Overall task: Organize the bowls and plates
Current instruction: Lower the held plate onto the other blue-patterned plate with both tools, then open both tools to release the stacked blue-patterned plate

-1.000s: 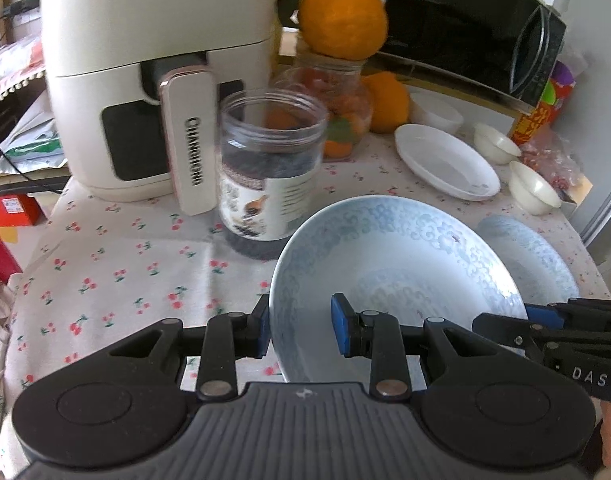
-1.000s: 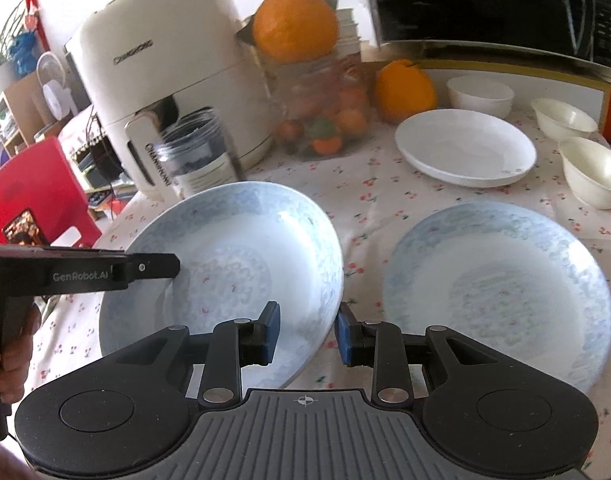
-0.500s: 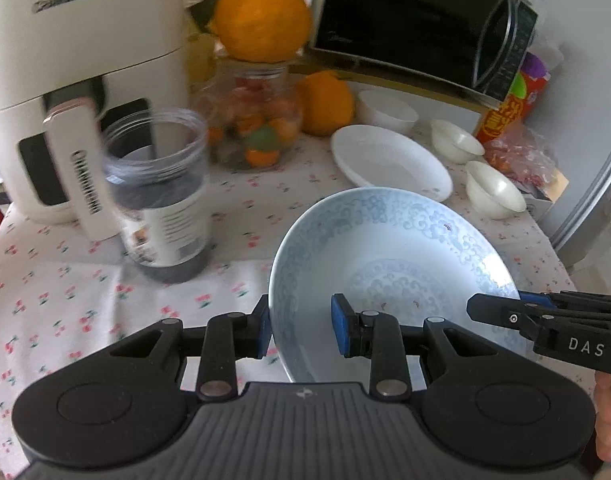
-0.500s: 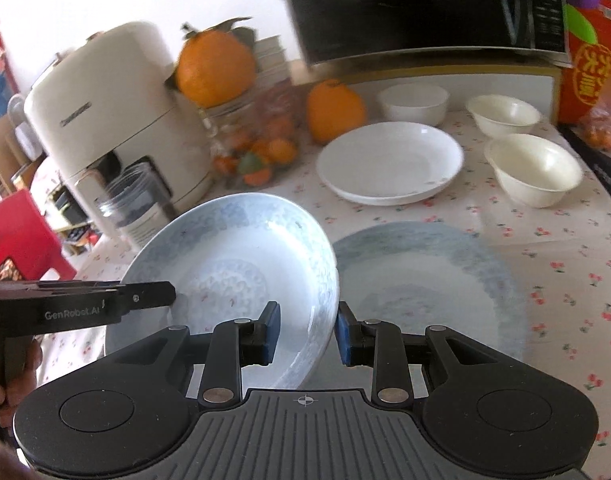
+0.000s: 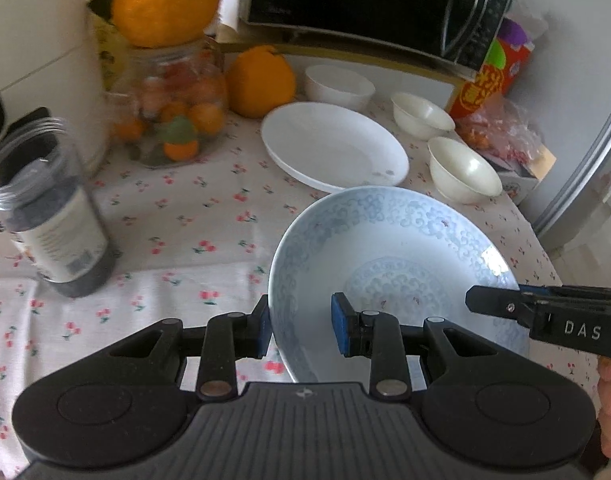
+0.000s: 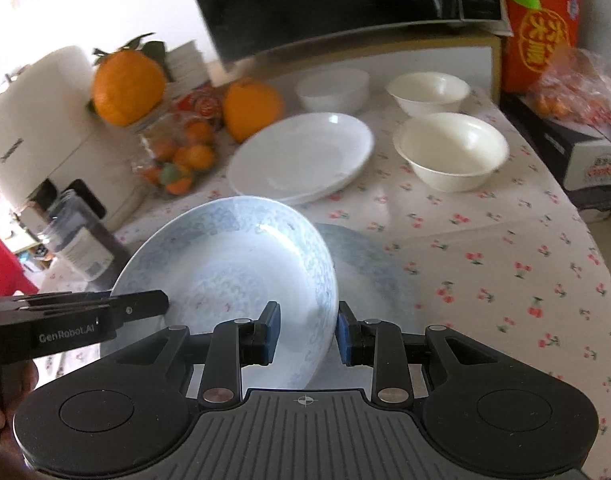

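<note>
A blue-patterned deep plate (image 5: pixel 385 248) (image 6: pixel 225 264) hangs tilted above the table, held between both grippers. My left gripper (image 5: pixel 301 330) is shut on its left rim, and my right gripper (image 6: pixel 307 332) is shut on the opposite rim. A second blue-patterned plate (image 6: pixel 369 268) lies flat on the cloth just right of and under the held one, half hidden by it. Farther back sit a white plate (image 5: pixel 333 144) (image 6: pixel 301 156) and three white bowls (image 6: pixel 331 88) (image 6: pixel 427 92) (image 6: pixel 451 150).
A dark-filled clear jar (image 5: pixel 53 236), a glass jar of small oranges (image 5: pixel 173 120), big oranges and a white air fryer (image 6: pixel 45 140) crowd the left. A microwave (image 5: pixel 365 0) and red box (image 6: pixel 541 24) line the back. The table edge (image 6: pixel 597 240) curves at right.
Both grippers have carried the blue plate to the right, so it now overlaps the second blue plate. The air fryer and dark jar have slid toward the left of both views.
</note>
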